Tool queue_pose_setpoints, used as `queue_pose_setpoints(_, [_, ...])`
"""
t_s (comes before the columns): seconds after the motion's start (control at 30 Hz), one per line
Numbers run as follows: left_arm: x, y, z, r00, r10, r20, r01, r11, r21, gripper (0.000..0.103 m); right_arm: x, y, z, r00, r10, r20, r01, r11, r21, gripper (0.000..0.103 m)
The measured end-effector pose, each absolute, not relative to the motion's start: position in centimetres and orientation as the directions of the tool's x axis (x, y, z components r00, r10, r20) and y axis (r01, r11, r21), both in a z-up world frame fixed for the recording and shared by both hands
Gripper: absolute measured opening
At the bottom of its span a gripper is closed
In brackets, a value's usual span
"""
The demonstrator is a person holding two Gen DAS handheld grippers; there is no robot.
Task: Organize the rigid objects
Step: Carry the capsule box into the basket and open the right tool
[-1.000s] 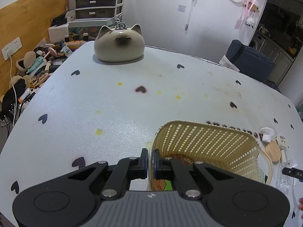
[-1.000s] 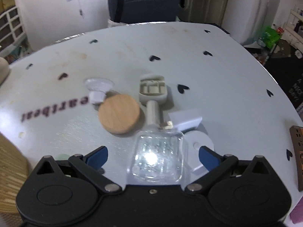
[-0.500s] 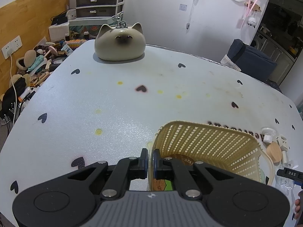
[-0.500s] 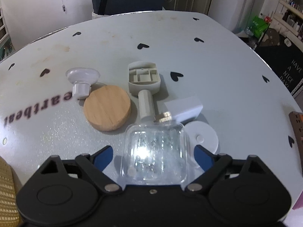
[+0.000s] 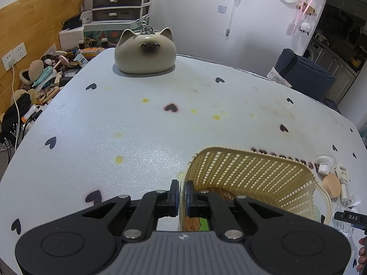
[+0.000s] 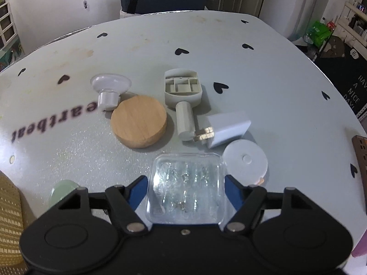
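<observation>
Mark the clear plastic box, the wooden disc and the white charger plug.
clear plastic box [image 6: 187, 188], right wrist view, middle of its lid.
wooden disc [image 6: 138, 120], right wrist view, centre of its flat top.
white charger plug [image 6: 230, 127], right wrist view, its white body.

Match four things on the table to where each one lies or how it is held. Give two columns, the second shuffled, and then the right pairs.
Things
1. wooden disc
2. clear plastic box
3. wicker basket
4. cat-shaped jar

Places
A. rim pinched by the left gripper
B. at the far edge of the table, alone
C. between the fingers of the right gripper, whose jaws have just been closing
D. beside the suction cup

Pairs: 1-D, 2-C, 3-A, 4-B
</observation>
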State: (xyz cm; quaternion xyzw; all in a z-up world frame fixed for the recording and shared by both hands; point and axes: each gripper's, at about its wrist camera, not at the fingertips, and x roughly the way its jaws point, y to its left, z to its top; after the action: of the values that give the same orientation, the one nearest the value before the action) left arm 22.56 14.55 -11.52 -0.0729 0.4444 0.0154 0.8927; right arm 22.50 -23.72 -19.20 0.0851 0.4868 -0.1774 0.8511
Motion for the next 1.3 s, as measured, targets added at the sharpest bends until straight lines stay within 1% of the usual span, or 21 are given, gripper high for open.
queue_pose_setpoints(0.17, [22.6,14.5,-11.5,0.605,-0.037,-0.796,-0.093,0.989,-0.117,0.006,22.1,-23.9,-18.3,0.483,-0.210,-0.850,0.392,0.920,-0.004,0.073])
queue_pose_setpoints(0.37, [22.6,14.6,-11.5,0.605,-0.037,-0.796,-0.093,0.989,-0.116,0.006,22.0,-23.4,-14.9,0.554,-0.164,-0.816,0.365,0.929,0.061,0.073])
queue_pose_setpoints(0.53, [22.6,14.6,-11.5,0.605,-0.037,-0.796,-0.092,0.989,-0.116,0.006,22.6,-22.3,-11.3,0.618,-0.071,-0.783,0.313,0.936,0.162,0.073])
queue_pose_setpoints(0.73, [22.6,14.6,-11.5,0.605,-0.038,-0.795,-0.093,0.989,-0.117,0.006,24.3,-19.5,-7.6,0.666,0.079,-0.742,0.180,0.948,0.262,0.073])
queue_pose_setpoints(0.97, [22.6,14.6,-11.3,0.608,-0.037,-0.793,-0.097,0.988,-0.120,0.006,26.3,-15.1,-6.0,0.614,0.243,-0.751,0.022,0.946,0.325,0.073])
queue_pose_setpoints(1.3, [22.5,14.8,-11.4,0.614,-0.043,-0.788,-0.104,0.986,-0.134,0.006,28.0,-9.3,-7.3,0.456,0.414,-0.788,-0.094,0.903,0.420,0.073])
